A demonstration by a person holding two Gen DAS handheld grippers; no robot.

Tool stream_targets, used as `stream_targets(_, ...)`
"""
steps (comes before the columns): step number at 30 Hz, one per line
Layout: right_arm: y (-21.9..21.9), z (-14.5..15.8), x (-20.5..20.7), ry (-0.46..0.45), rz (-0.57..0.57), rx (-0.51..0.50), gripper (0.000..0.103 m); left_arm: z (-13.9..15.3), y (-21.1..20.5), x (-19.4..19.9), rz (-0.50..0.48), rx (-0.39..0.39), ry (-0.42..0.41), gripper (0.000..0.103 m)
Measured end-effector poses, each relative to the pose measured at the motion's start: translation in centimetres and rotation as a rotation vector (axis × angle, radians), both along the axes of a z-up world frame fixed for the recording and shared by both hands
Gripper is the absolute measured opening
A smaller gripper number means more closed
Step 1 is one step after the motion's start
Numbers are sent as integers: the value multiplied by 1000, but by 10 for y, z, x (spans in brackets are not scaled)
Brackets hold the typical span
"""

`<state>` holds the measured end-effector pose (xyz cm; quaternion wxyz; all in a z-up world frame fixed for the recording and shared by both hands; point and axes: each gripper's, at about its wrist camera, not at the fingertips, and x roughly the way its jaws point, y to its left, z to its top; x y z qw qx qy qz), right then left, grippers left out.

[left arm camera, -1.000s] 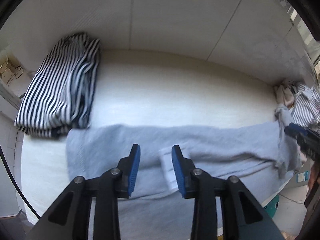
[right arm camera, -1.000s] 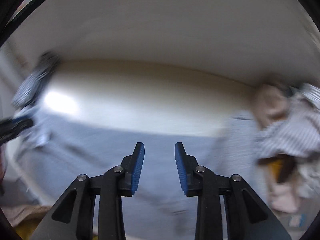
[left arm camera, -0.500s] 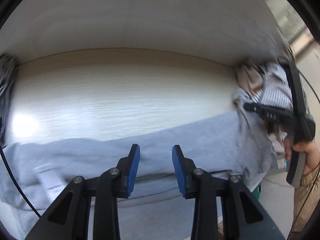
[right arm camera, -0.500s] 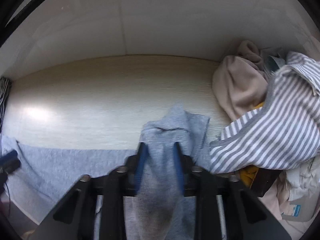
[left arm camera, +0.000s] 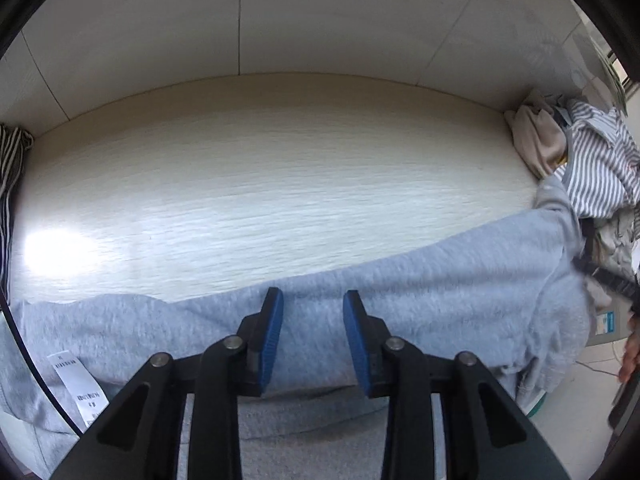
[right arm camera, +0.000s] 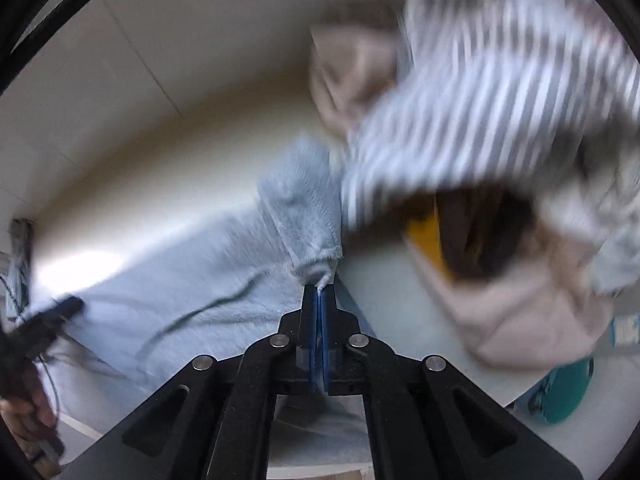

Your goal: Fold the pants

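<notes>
Grey fleece pants (left arm camera: 440, 292) lie along the near edge of the pale wood table (left arm camera: 280, 184); R gripper (right arm camera: 319, 296) clenched on one end, L gripper (left arm camera: 313, 320) released above the middle.

R wrist view, blurred: blue fingers (right arm camera: 325, 320) pressed together w/ a bunched tip of the pants pinched at their tips, fabric running away to the left across the table. L wrist view: fingers stand apart, nothing between the pads, pants directly below them; white care label (left arm camera: 78, 388) shows on the fabric at lower left. Right end of the pants sits against a heap w/ a grey-white striped garment (left arm camera: 600, 168) and a beige garment (left arm camera: 536, 140). Dark striped cloth (left arm camera: 10, 160) at the far left table edge. Teal item (right arm camera: 560, 392) low beside the table, can't tell what it is.
</notes>
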<state>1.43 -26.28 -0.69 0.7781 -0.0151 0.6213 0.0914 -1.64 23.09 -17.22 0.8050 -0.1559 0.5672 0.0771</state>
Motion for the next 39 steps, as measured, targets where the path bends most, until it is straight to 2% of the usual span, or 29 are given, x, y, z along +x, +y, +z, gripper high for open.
stream_targets(2,-3,-20,-7,51,12,-7,3,0,-5,2,-14,33,-1,33)
stream_targets(3,-3,-19,-8,30,20,-6,3,-1,-8,4,-21,48,-1,33)
stream_targets(5,-4,-13,-9,45,45,-2,7,-2,-13,6,-27,78,2,33)
stream_targets(6,-6,-7,-10,45,50,-4,12,-3,-13,7,-26,82,6,34)
stream_targets(8,-10,10,-16,2,70,-40,17,-3,-15,5,-13,65,14,34)
stream_targets(11,-3,46,-17,-130,112,-78,19,3,-9,1,18,54,9,34)
stream_targets(14,11,64,-3,-206,187,6,19,0,-2,-5,37,82,30,34)
stream_targets(16,23,57,14,-180,220,32,19,1,0,-10,56,75,25,34)
stream_targets(18,33,46,26,-154,224,-4,19,2,4,-15,70,82,29,34)
stream_targets(20,30,41,41,-126,202,5,21,1,5,-17,82,87,33,34)
stream_targets(22,22,33,59,-39,154,79,34,3,9,-23,91,83,29,34)
stream_targets(23,19,27,69,8,136,111,35,2,7,-23,97,85,28,34)
stream_targets(24,19,19,80,60,147,125,35,2,6,-22,102,88,28,34)
stream_targets(26,23,3,84,111,181,87,33,2,4,-23,108,101,31,34)
stream_targets(27,27,1,84,104,206,65,17,2,3,-23,111,108,33,34)
stream_targets(28,29,3,82,67,217,49,13,-3,-11,-11,117,114,36,34)
stream_targets(30,22,21,78,-40,183,34,12,-4,-14,-13,134,121,36,34)
stream_targets(32,13,32,78,-95,126,30,12,-5,-15,-17,158,118,27,32)
stream_targets(33,3,33,81,-104,80,37,12,-5,-14,-17,165,115,23,32)
stream_targets(36,-5,14,89,-50,34,56,13,-5,-17,-20,167,123,19,32)
stream_targets(39,2,0,97,-52,82,45,14,-4,-20,-18,160,143,21,32)
